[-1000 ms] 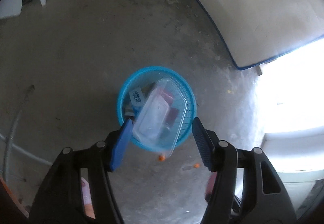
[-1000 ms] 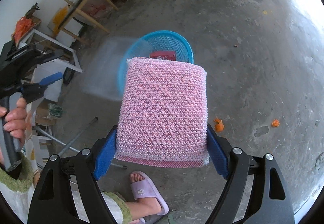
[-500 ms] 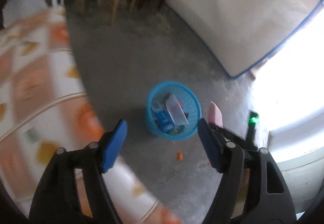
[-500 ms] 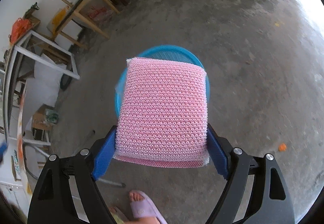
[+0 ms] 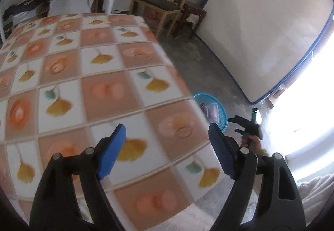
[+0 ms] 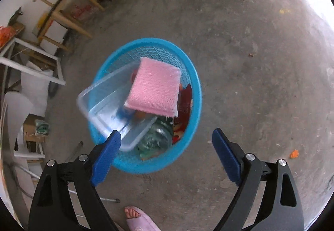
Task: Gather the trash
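Right gripper (image 6: 167, 143) is gaping wide, gripping nothing, hanging above the blue basket (image 6: 193, 78). Pink sponge (image 6: 155, 90) is lying atop a clear tub (image 6: 108, 105) inside it (blurred). Left gripper (image 5: 167, 145) is likewise spread, empty, over a patterned tablecloth (image 5: 62, 76).

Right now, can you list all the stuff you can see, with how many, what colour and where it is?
Basket: one, blue mesh, on the concrete floor below the right gripper.
Sponge: one, pink, over the basket's mouth, blurred.
Clear tub: one, see-through plastic, tilted over the basket's left rim.
Bottle: one, clear greenish, inside the basket.
Red wrapper: one, red, inside the basket at the right.
Orange scrap: one, on the floor right of the basket.
Tablecloth: one, orange and white squares, under the left gripper.
Mattress: one, white with blue edging, leaning upright.
Slipper: one, pink, on the person's foot.
Left gripper: black, blue pads, open, empty.
Right gripper: black, blue pads, open, empty.
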{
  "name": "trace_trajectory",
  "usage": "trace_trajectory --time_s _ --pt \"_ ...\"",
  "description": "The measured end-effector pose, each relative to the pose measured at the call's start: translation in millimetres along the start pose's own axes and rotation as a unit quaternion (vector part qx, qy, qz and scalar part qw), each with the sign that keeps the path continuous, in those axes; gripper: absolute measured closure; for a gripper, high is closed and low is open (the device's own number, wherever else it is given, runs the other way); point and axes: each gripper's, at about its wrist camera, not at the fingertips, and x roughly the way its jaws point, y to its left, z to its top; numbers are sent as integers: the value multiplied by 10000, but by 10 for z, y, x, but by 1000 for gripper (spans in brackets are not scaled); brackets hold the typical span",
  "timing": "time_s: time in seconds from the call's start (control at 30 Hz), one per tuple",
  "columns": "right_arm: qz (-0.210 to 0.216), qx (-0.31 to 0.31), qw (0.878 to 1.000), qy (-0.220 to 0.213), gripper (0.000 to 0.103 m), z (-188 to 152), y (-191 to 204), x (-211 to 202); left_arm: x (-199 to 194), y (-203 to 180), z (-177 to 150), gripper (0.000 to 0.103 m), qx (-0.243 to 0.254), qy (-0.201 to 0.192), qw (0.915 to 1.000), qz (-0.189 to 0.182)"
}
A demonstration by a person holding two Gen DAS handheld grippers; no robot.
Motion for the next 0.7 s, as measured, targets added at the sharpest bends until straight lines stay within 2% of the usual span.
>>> trace_trajectory --time_s 0.17,0.23,0.3,0.4,0.53,0.63,0.7 --pt "315 -209 9986 -360 16 -257 48 -715 -141 96 -198 24 -54 27 9999 97" --pt "433 -460 9966 -535 16 -347 147 -1029 -226 133 -265 23 -45 -22 9999 100" --pt "592 -942 9909 -760 16 -510 407 -1400 -297 162 -332 20 -47 -88 9999 132" --pt "891 -1777 9747 -1019 16 -804 924 -1876 -392 231 -414 20 -166 -167 9996 149" --pt "1345 -2896 9390 -1278 16 -1248 1694 -2357 -602 306 -537 20 -320 -387 9983 282" --pt "1721 -3340 9170 -1339 16 -1589 2138 -2600 -790 369 -655 19 -452 -614 9951 622" --pt "1740 -3556 9063 -1479 16 -1814 2369 -2738 -880 376 -699 17 -532 -749 9929 752"
